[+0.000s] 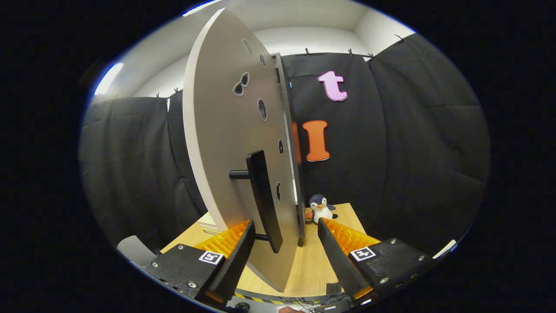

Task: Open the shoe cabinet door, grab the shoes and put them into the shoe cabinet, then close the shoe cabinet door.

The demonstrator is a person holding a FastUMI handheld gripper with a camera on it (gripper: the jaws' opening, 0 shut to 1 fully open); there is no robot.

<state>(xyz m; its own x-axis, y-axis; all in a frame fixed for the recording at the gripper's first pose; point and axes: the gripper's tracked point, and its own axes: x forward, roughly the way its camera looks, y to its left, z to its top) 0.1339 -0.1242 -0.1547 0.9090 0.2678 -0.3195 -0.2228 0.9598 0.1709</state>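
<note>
From the gripper view, your claw [284, 237] is spread wide, pinching nothing. The cabinet door [226, 143] stands edge-on between the two fingers, swung out toward you, and its dark bar handle [263, 198] sits just ahead of the left finger — long axis upright, leaning slightly, held off the door face on short posts. The handle lies between the fingers but nearer the left one, and neither finger touches it as far as you can tell. Beyond the right finger, a small toy penguin [321, 208] sits on the wooden table [310, 265] beside the door's far edge. The cabinet's inside is hidden behind the door — so judge the shoes' place later.
</note>
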